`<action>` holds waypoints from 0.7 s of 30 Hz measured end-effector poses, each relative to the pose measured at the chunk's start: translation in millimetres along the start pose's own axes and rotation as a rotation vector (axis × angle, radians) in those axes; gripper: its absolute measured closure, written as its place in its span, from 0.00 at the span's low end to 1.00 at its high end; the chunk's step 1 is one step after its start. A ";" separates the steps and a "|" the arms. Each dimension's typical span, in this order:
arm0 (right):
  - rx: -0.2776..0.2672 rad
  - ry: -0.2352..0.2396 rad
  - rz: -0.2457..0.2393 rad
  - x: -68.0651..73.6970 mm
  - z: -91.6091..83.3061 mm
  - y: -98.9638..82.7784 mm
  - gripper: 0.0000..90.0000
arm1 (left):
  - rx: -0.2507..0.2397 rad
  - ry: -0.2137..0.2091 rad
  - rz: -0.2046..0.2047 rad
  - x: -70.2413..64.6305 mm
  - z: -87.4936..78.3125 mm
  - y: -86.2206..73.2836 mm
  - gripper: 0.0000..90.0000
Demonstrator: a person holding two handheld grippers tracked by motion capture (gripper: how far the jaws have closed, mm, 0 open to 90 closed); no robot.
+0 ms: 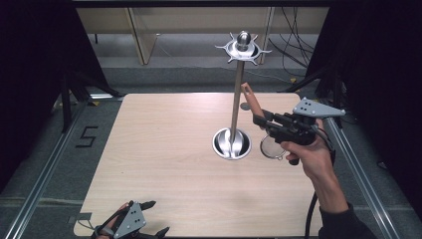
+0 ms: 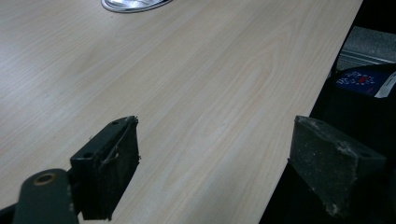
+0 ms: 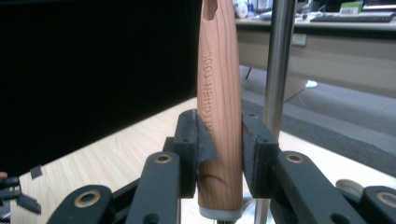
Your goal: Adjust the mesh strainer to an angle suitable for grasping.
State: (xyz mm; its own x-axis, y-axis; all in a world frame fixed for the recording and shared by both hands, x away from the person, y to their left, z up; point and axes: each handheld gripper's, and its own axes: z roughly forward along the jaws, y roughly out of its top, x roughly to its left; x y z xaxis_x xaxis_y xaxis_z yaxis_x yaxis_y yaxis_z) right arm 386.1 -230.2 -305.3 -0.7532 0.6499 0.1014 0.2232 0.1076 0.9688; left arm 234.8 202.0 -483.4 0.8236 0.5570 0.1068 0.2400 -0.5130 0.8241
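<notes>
Two grippers in play: the left gripper [image 1: 144,219] idles at the table's [image 1: 164,164] near edge, jaws spread wide, nothing between them. Centre, a steel utensil stand [image 1: 235,99]. Beside it, the right gripper [image 3: 224,144] clamps a small strainer's [image 1: 271,145] wooden handle [image 3: 219,107] mid-length: light, rigid, smooth wood, probably mesh-end heavy.

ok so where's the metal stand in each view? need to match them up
High view: the metal stand rises mid-table, right of centre, its round base on the table.
Left gripper view: the base's rim at the top edge, left of centre.
Right gripper view: its pole, upright just right of the wooden handle.
Shared landmark: the light wood table.
</notes>
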 end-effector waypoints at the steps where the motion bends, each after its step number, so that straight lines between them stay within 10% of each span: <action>1: -0.010 -0.003 0.003 0.1 -0.7 4.2 0.79 | 0.001 0.006 -0.023 -1.2 0.2 -0.6 0.17; 21: -0.107 -0.035 0.022 -10.2 -10.9 35.8 0.79 | 0.001 0.006 -0.022 -1.2 0.5 -0.4 0.17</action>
State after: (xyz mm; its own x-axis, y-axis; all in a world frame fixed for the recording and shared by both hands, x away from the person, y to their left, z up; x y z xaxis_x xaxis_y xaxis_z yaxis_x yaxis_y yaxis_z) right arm 394.9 -241.2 -269.2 -0.7265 0.6772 0.1165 0.1706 0.0136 0.9852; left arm 234.0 201.3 -484.1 0.8152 0.5720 0.0914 0.2590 -0.5010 0.8258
